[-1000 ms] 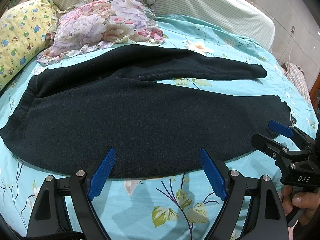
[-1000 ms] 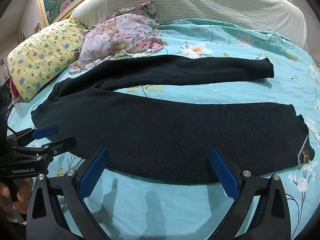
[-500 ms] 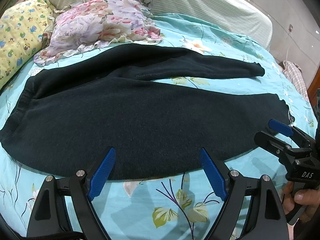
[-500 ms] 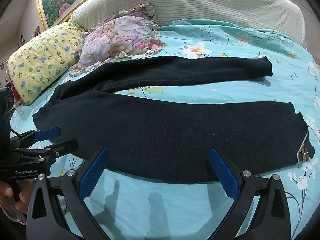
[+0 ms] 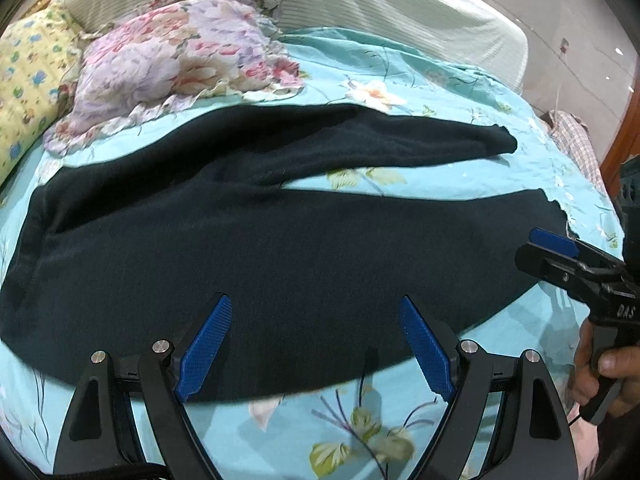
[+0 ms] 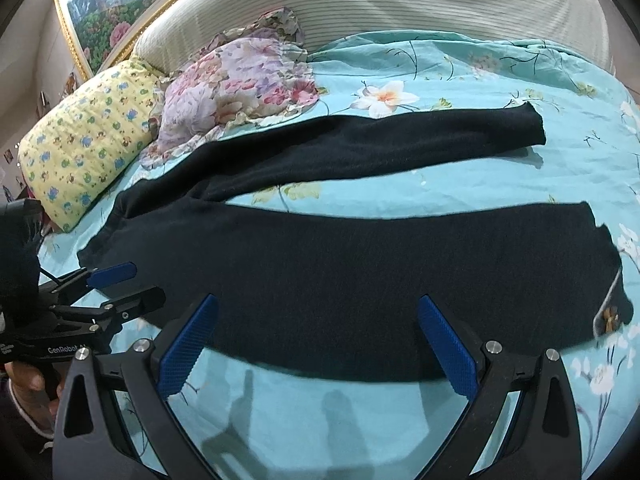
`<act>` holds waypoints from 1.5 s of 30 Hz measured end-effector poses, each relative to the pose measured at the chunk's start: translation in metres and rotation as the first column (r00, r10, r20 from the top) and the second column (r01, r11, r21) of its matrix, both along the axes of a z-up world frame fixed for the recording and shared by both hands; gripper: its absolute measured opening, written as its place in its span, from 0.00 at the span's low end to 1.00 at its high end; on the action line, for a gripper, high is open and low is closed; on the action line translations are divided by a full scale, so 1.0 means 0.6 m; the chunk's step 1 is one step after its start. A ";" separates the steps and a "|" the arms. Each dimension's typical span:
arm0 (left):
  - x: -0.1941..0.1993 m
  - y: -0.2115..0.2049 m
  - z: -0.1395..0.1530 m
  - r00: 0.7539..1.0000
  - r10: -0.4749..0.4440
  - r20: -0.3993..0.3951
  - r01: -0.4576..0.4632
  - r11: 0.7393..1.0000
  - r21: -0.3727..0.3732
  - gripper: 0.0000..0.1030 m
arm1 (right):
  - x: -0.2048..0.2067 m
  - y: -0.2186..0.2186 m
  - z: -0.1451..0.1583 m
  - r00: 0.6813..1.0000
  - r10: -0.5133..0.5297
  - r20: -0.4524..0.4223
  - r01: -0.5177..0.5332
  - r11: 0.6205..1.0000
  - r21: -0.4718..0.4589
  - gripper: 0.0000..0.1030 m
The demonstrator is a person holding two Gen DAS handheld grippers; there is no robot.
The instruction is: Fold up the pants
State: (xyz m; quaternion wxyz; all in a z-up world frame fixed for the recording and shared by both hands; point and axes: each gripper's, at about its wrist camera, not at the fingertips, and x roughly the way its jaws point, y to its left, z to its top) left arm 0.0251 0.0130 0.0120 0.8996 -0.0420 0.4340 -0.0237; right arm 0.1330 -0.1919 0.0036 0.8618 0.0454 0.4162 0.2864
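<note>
Dark navy pants (image 5: pixel 280 248) lie spread flat on a turquoise floral bedspread (image 5: pixel 360 432), waistband at the left, two legs apart and running right. They also show in the right wrist view (image 6: pixel 380 280). My left gripper (image 5: pixel 316 344) is open and empty, hovering over the near edge of the pants by the hip. My right gripper (image 6: pixel 320 344) is open and empty over the near leg's front edge. Each gripper shows in the other's view: the right one (image 5: pixel 560 256) near the leg cuff, the left one (image 6: pixel 116 284) near the waistband.
A floral pillow (image 5: pixel 180 60) and a yellow patterned pillow (image 6: pixel 84 140) lie at the head of the bed, just behind the pants. A striped padded headboard (image 6: pixel 380 4) stands behind. A checked cloth (image 5: pixel 576 144) lies off the bed's right side.
Both grippers have moved forward and slightly lower toward the near edge of the pants. The pants have not moved and both grippers stay open.
</note>
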 end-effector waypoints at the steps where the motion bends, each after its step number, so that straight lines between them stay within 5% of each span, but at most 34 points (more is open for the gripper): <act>1: 0.006 0.000 0.002 1.000 -0.007 -0.001 0.007 1.000 -0.003 0.84 | 0.006 -0.003 0.002 1.000 -0.003 -0.007 0.003 1.000 0.002 0.97; 24: 0.258 -0.005 0.037 0.985 -0.157 -0.069 0.156 0.987 -0.026 0.84 | 0.265 -0.132 0.072 0.989 -0.139 -0.057 0.140 0.990 0.016 0.97; 32: 0.381 0.001 0.025 0.970 -0.210 -0.123 0.205 0.977 -0.050 0.84 | 0.390 -0.186 0.053 0.966 -0.179 -0.188 0.189 0.981 0.039 0.97; 39: 0.450 -0.007 0.001 0.957 -0.245 -0.159 0.247 0.969 -0.006 0.83 | 0.466 -0.187 0.003 0.922 -0.155 -0.354 0.173 0.985 0.019 0.75; 45: 0.476 -0.009 0.020 0.948 -0.295 -0.121 0.298 0.955 0.008 0.83 | 0.489 -0.194 -0.026 0.887 -0.124 -0.445 0.158 0.987 0.041 0.72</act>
